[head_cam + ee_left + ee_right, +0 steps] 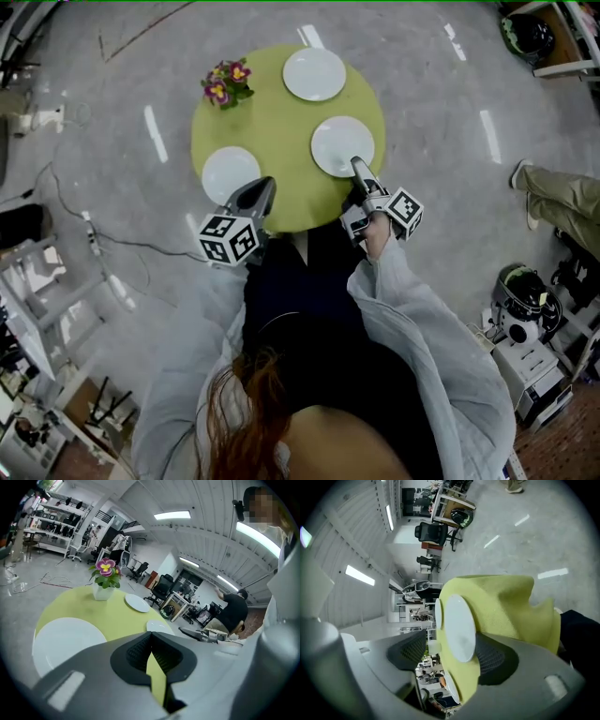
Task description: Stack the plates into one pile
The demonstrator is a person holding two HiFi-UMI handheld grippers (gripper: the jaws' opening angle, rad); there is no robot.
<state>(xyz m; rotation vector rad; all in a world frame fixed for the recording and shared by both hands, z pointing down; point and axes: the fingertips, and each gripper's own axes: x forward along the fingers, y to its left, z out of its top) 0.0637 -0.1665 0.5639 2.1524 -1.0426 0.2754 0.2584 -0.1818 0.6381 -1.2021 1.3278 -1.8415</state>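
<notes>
A grey floor point(441, 112) streaked with light fills the room, with shelves and gear around its edges. At the far right, another person's legs point(553, 192) in olive trousers stand on it.

The person point(319, 375) holding the tools stands at the near side, in a pale long-sleeved jacket over dark clothes, with both arms reaching forward.

A round table point(272, 141) covered by a yellow-green cloth stands in front of them. Three white plates lie on it, well apart and none stacked. The far plate point(314, 73) sits near the far edge. The right plate point(341, 145) lies at the middle right. The left plate point(230, 174) lies at the near left edge.

The right gripper point(356, 167) reaches in from the near right and is rolled onto its side. Its tips are at the near rim of the right plate. Its jaws are spread with that rim and the cloth between them, and a clear gap shows beside one pad, so the plate is not pinched.

The left gripper point(265, 187) hangs over the near edge of the table, just right of the left plate. Its jaws are pressed together at the tips, with nothing between them.

A small white pot of purple and yellow flowers point(228, 82) stands at the far left of the table.
</notes>
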